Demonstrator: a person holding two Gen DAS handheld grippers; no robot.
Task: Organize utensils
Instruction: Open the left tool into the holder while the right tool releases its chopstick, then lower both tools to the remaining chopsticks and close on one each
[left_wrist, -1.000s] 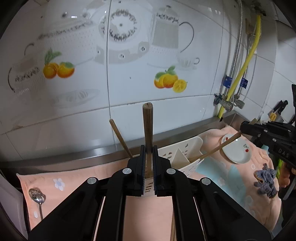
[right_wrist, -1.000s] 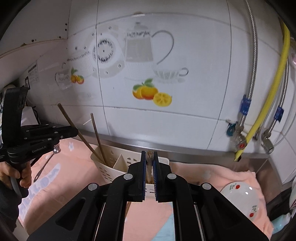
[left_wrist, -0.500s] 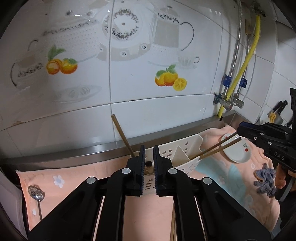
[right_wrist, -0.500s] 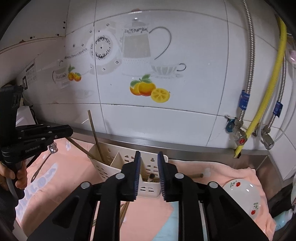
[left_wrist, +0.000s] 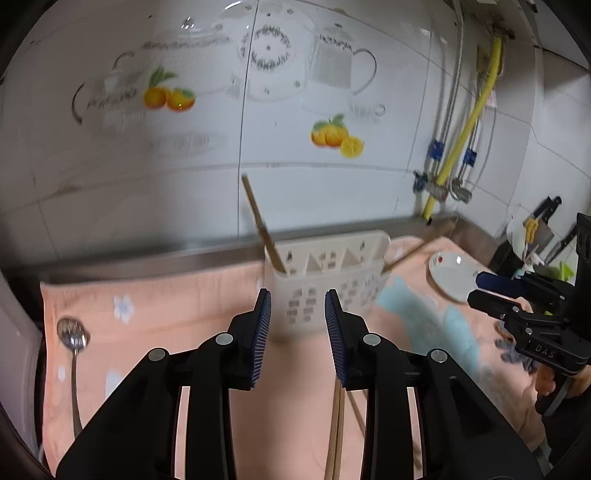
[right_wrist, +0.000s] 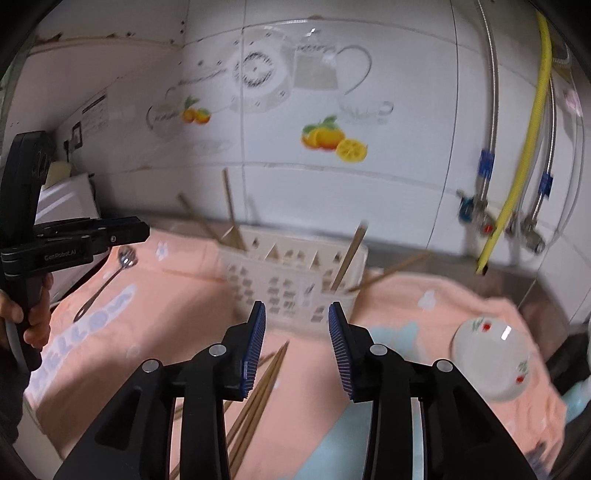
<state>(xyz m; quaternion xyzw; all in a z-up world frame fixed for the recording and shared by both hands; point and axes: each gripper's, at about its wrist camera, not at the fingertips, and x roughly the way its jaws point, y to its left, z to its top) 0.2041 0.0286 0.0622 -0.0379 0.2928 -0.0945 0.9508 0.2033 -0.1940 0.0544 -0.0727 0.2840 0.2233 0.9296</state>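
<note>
A white slotted utensil basket (left_wrist: 332, 284) (right_wrist: 288, 277) stands on the peach towel (left_wrist: 166, 314) by the wall. Chopsticks (left_wrist: 258, 221) (right_wrist: 351, 254) lean out of its end compartments. My left gripper (left_wrist: 297, 299) hovers just in front of the basket, jaws opening, with nothing between the pads. My right gripper (right_wrist: 297, 310) is likewise short of the basket, jaws opening and empty. Several loose chopsticks (right_wrist: 258, 395) (left_wrist: 336, 424) lie on the towel below the grippers. A metal spoon (left_wrist: 74, 339) (right_wrist: 110, 277) lies at the towel's left end.
A white bowl (left_wrist: 450, 273) (right_wrist: 491, 362) rests on the towel to the right. Behind it are a yellow hose (right_wrist: 517, 177), steel pipes and valves on the tiled wall. Knives (left_wrist: 546, 218) stand at the far right. A steel ledge (left_wrist: 147, 258) runs behind the towel.
Both grippers were shut on upright chopsticks over the basket; those chopsticks dropped in, the jaws opened, and both hands drew back and lower.
</note>
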